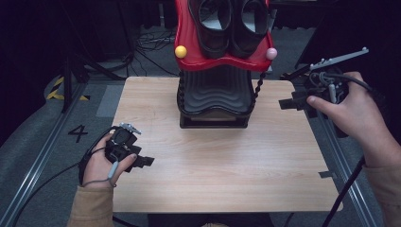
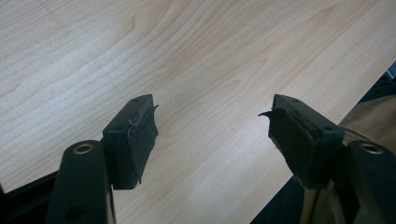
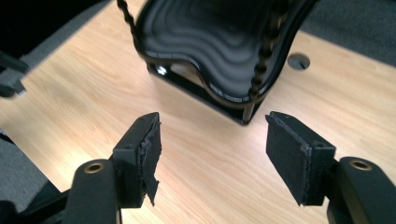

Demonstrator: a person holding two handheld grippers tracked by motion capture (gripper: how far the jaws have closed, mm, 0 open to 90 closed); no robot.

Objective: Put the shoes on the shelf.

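A pale wooden table (image 1: 213,165) stands in a dark room, a two-tier shoe rack (image 1: 215,94) at its far edge with a pair of black shoes (image 1: 229,23) on the red top shelf (image 1: 189,42). The left gripper (image 1: 142,161) and right gripper (image 1: 288,103) hover with jaws apart, empty.

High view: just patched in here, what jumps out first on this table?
The red top tray of a tiered rack at the table's far edge, holding a pair of black shoes, with a yellow ball and a pink ball at its corners. Below it sits a black wavy tray. Both tools, left and right, hang open beside the rack.
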